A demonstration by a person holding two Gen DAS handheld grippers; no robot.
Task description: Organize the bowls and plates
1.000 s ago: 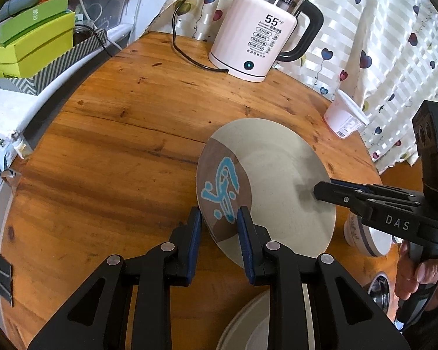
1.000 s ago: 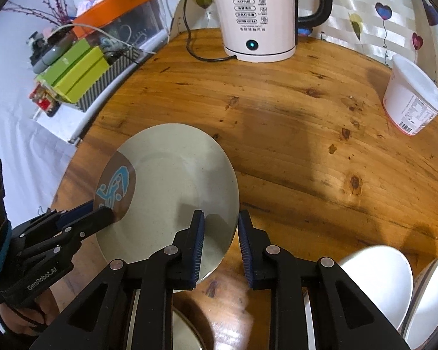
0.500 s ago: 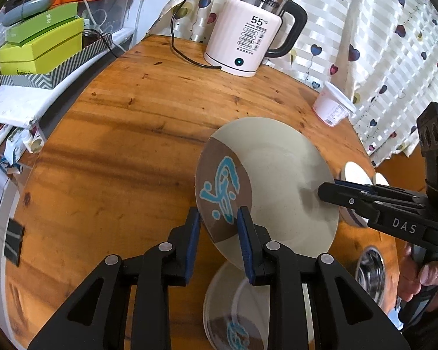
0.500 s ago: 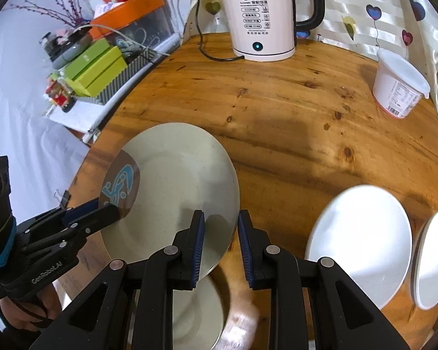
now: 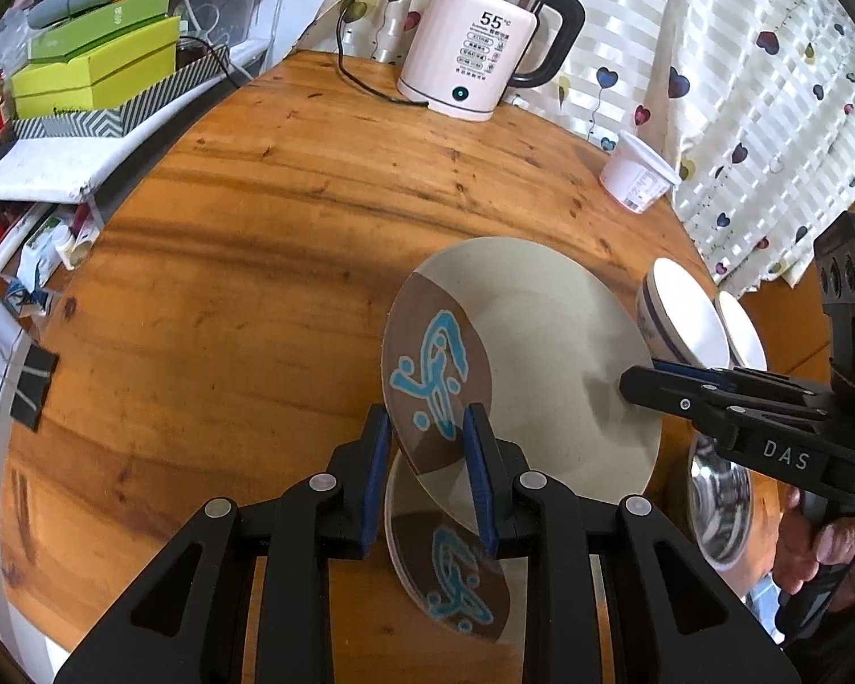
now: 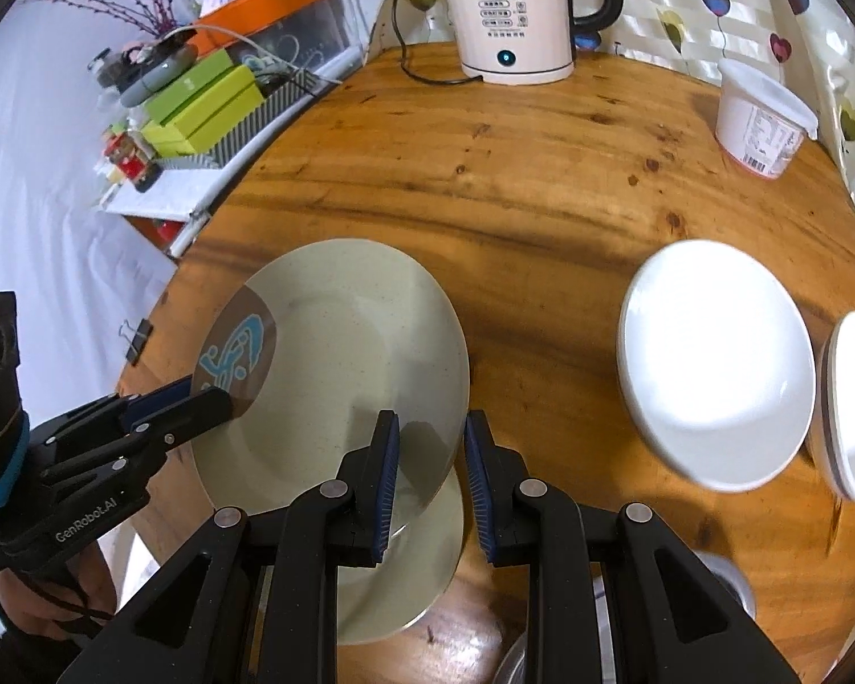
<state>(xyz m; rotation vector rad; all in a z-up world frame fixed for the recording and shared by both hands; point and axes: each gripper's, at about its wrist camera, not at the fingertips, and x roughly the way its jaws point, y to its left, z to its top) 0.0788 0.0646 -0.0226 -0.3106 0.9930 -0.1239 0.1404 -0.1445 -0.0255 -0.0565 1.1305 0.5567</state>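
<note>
Gripping opposite rims of the round beige plate with a brown segment and blue figure (image 5: pixel 518 365), the left gripper (image 5: pixel 424 473) and the right gripper (image 6: pixel 427 479) are both clamped on it, sharing its weight so it stays level; it hangs above the near edge of the round wooden table (image 5: pixel 256 262). A matching beige plate (image 5: pixel 450 558) lies directly beneath, probably its stacking spot; the white ceramic bowls (image 6: pixel 718 365) sit apart toward the right edge.

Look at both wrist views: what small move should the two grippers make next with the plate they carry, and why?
Probably lower it. The left gripper and right gripper grip opposite rims of the beige plate, held above a matching second plate on the table, partly over it, so stacking looks close.
</note>
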